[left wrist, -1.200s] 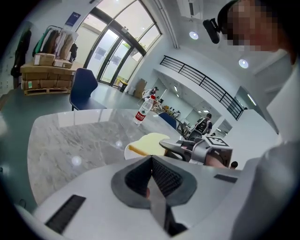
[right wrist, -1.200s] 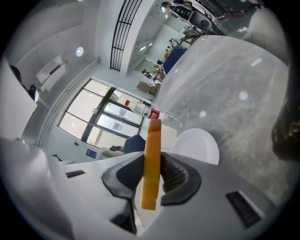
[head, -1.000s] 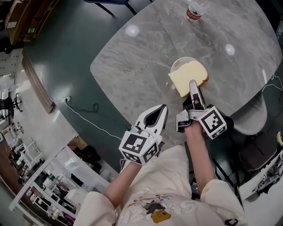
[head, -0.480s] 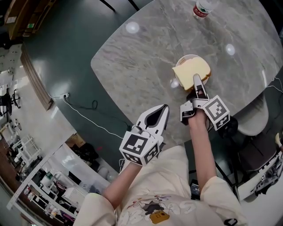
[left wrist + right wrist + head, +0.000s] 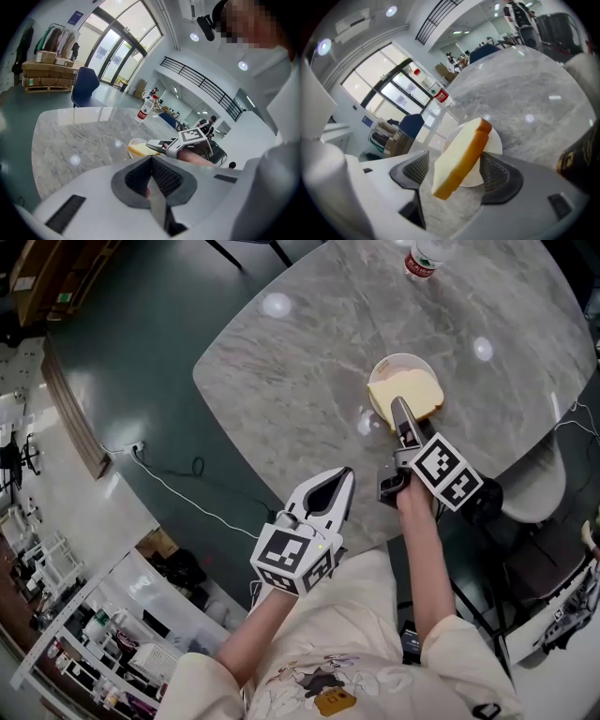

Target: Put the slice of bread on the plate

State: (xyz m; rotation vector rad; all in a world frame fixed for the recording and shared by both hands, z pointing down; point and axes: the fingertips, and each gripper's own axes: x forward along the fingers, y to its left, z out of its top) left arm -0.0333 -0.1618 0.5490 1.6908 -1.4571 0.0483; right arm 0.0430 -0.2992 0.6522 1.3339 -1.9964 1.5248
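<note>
1. Golden-crusted bread (image 5: pixel 409 395) lies over the white plate (image 5: pixel 398 363), right of centre in the head view. Its near edge sticks out past the rim toward the person.
2. Right gripper (image 5: pixel 397 415) has the slice between its jaws, which are opening. Its own view shows the slice tilted with a clear gap to the left-hand pad, so the grip looks released.
3. Placing seems nearly done: the slice has yet to settle flat and the gripper has yet to back away.
4. Left gripper (image 5: pixel 343 480) is clenched on nothing at lower centre, well apart from the plate.
5. Grey marble table (image 5: pixel 300 352) is glossy with light reflections, and 1 water bottle (image 5: pixel 419 261) stands at the top edge.
6. Dark green floor (image 5: pixel 131 343) fills the upper left. The left gripper view shows a bright hall with glass doors (image 5: pixel 117 51) and a blue chair (image 5: pixel 84 89).
</note>
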